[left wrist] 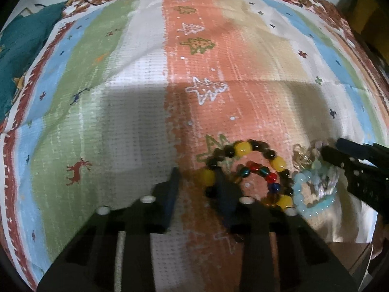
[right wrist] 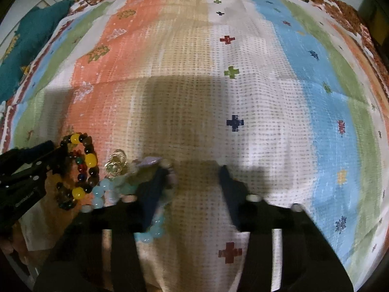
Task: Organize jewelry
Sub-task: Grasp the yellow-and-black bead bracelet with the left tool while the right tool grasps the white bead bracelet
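Both the left gripper (left wrist: 198, 185) and right gripper (right wrist: 190, 182) stand apart over the striped cloth (left wrist: 136, 92), flanking the bracelets (left wrist: 262, 170) near its front edge.

- A striped cloth (left wrist: 145, 77) printed with trees, reindeer and crosses covers the surface.
- On it lie a yellow-and-dark beaded bracelet (left wrist: 243, 148), a multicoloured glass-bead bracelet (left wrist: 261, 172), a pale blue beaded bracelet (left wrist: 301, 194) and a small gold ornament (right wrist: 116, 164), clustered close.
- A teal fabric (left wrist: 22, 48) lies at the far left edge.

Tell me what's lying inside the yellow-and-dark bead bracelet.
A smaller multicoloured bead bracelet sits inside the yellow-and-dark bracelet, on the cloth. The left hand-held gripper covers the near part.
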Action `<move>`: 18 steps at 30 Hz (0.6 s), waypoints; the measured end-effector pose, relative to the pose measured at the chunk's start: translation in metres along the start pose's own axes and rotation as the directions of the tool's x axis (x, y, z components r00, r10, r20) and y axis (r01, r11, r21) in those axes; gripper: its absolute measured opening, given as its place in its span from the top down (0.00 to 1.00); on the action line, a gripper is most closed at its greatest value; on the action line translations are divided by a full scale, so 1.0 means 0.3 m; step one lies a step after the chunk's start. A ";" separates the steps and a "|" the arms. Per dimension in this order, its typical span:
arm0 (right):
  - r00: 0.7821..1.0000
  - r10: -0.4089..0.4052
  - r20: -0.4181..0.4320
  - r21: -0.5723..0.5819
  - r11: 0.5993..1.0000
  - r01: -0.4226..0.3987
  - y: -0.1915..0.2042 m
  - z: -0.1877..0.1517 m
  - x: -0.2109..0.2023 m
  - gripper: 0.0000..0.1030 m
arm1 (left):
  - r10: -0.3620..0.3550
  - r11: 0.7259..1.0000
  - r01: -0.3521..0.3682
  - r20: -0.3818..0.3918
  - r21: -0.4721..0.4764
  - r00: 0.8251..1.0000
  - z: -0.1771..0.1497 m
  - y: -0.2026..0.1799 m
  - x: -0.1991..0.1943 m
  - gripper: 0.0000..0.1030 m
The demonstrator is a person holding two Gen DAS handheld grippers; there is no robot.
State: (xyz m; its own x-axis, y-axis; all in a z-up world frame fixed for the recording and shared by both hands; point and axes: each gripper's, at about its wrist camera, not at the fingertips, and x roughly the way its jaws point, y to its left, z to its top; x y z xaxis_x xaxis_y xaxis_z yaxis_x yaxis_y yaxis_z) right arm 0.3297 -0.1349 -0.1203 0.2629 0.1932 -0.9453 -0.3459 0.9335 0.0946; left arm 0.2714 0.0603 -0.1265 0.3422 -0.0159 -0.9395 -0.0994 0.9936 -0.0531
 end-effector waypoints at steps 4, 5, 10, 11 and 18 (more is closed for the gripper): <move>1.000 0.014 0.003 -0.022 1.000 -0.014 0.023 -0.007 -0.006 0.90 | -0.030 0.999 0.030 -0.011 -0.018 1.000 0.002 0.007 -0.005 0.89; 1.000 0.015 0.006 -0.025 1.000 -0.015 0.024 -0.008 -0.007 0.90 | -0.044 0.999 0.044 -0.013 -0.029 0.999 0.004 0.012 -0.010 0.89; 0.999 0.047 0.013 -0.023 0.999 -0.047 0.017 -0.010 -0.039 0.91 | -0.085 0.995 0.085 0.005 -0.044 0.996 0.014 0.010 -0.052 0.89; 0.999 0.048 0.017 -0.026 0.999 -0.047 0.021 -0.015 -0.043 0.91 | -0.093 0.995 0.094 0.013 -0.045 0.996 0.015 0.006 -0.067 0.89; 0.995 0.072 0.063 -0.066 0.996 -0.068 0.054 -0.022 -0.136 0.91 | -0.137 0.989 0.139 0.054 -0.041 0.989 0.015 -0.010 -0.155 0.89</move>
State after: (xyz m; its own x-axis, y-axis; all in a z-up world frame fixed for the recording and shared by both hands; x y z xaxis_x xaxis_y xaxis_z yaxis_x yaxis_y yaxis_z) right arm 0.3074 -0.1297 -0.0822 0.2933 0.2783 -0.9146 -0.4218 0.8962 0.1374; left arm 0.2598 0.0586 -0.0810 0.4030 -0.1459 -0.9035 -0.0891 0.9763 -0.1973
